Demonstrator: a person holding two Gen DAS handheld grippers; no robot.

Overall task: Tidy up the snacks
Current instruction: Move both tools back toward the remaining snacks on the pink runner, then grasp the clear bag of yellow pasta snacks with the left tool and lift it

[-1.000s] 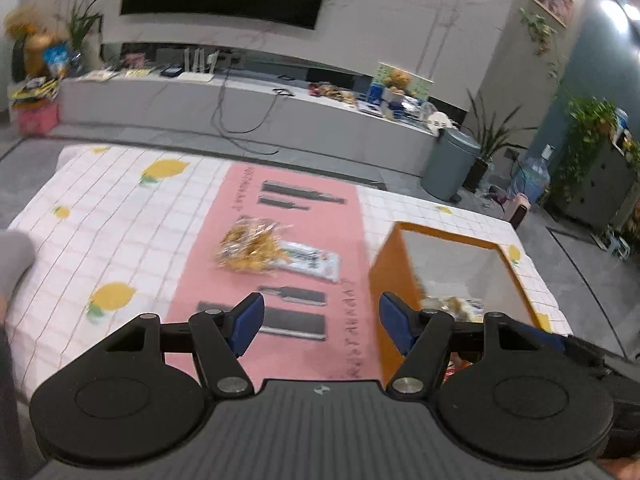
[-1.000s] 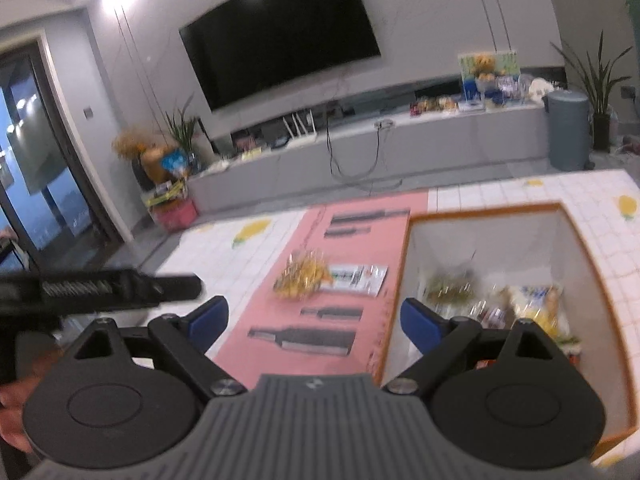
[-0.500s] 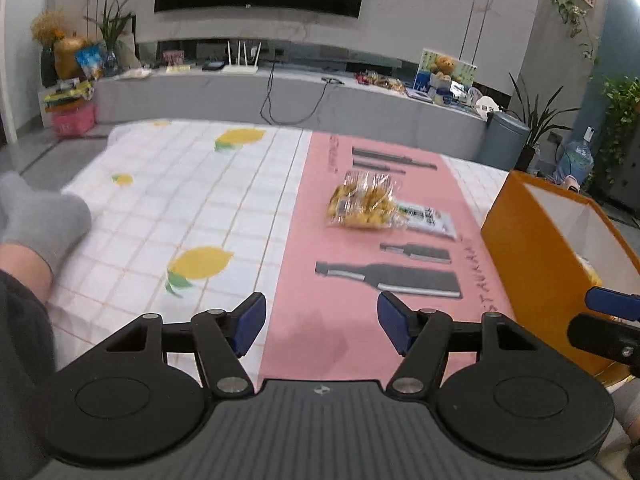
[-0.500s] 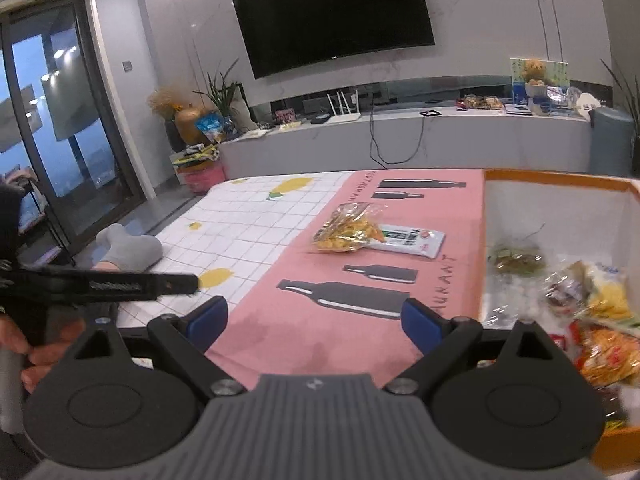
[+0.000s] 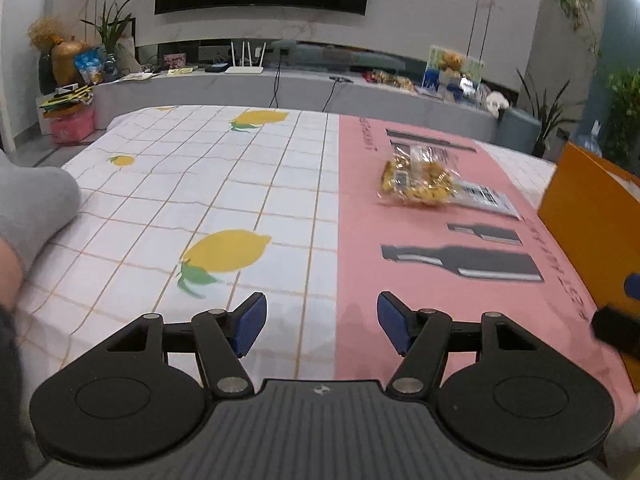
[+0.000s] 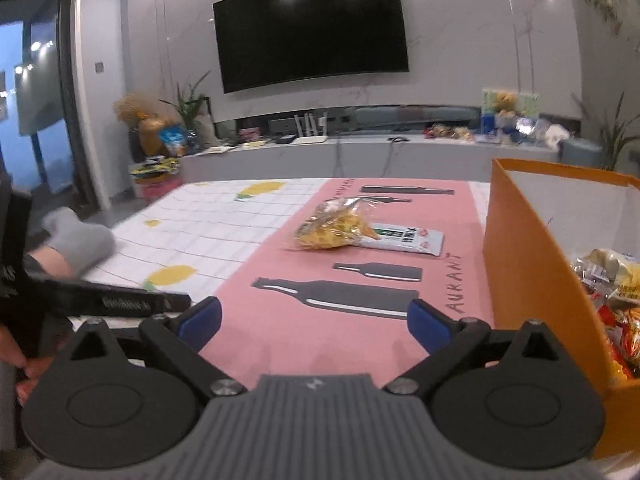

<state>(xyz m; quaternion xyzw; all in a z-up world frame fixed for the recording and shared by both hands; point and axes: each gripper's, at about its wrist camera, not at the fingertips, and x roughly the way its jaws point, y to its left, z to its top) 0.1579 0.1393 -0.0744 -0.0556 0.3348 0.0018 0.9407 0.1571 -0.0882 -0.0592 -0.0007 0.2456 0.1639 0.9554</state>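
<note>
A clear bag of yellow snacks lies on the pink cloth, partly on a flat white packet. An orange box stands to the right with several snack bags inside. My left gripper hovers low over the near tablecloth, open and empty, well short of the snacks. My right gripper is empty, its jaws opening wide, just left of the box's near corner. The left gripper's body shows at the left of the right wrist view.
The table wears a white lemon-print cloth with a pink bottle-print panel. A grey-socked foot rests on its left edge. Beyond stand a grey TV bench and a bin.
Both grippers have sunk closer to the table and now look more level across it. The box has slid to the right edge of the views. The right jaws stand wider.
</note>
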